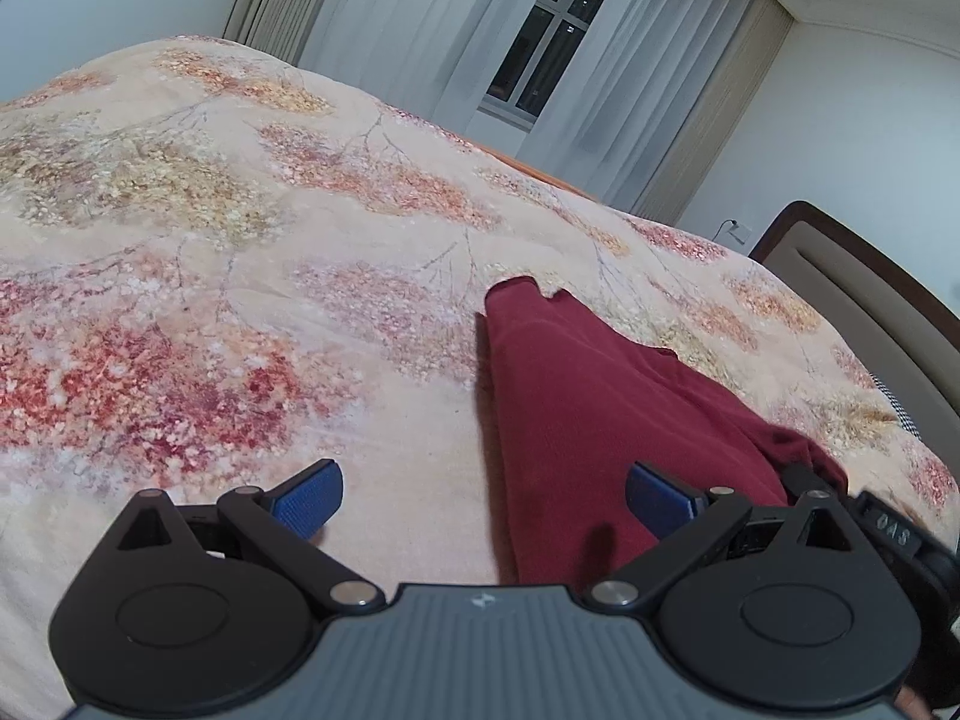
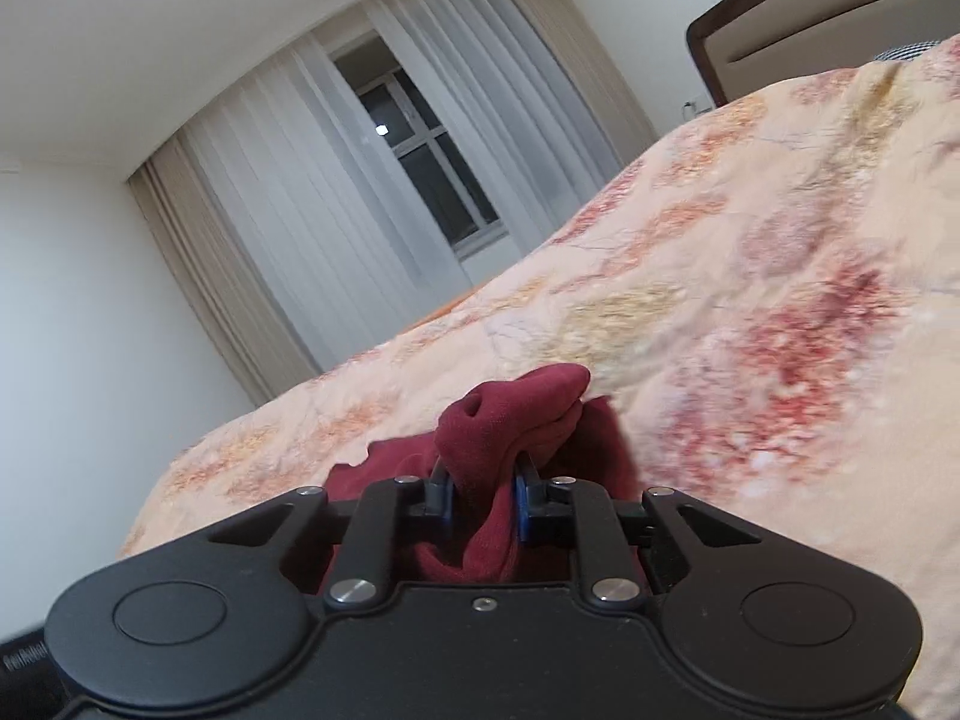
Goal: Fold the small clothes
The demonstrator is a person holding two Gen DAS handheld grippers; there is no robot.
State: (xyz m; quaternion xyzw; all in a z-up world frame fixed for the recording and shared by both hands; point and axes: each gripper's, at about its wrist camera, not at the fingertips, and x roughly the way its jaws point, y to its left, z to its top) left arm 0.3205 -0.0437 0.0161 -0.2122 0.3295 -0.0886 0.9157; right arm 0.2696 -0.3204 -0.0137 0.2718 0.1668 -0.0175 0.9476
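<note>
Right gripper [image 2: 483, 495]: clamped on a bunched fold of the garment
Left gripper [image 1: 483, 495]: jaws wide apart, nothing between them
Garment [image 1: 576, 396]: one dark red cloth, rumpled, lying on the bed
Bed [image 1: 240, 276]: floral cover
Window [image 1: 552, 30]: one, curtained

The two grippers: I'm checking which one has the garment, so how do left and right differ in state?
The left gripper stands open, blue pads wide apart over the floral bedspread; the right gripper is shut on a bunched fold of the maroon garment. The left grips nothing, though the garment passes between its pads. Both have black linkages and blue pads.
</note>
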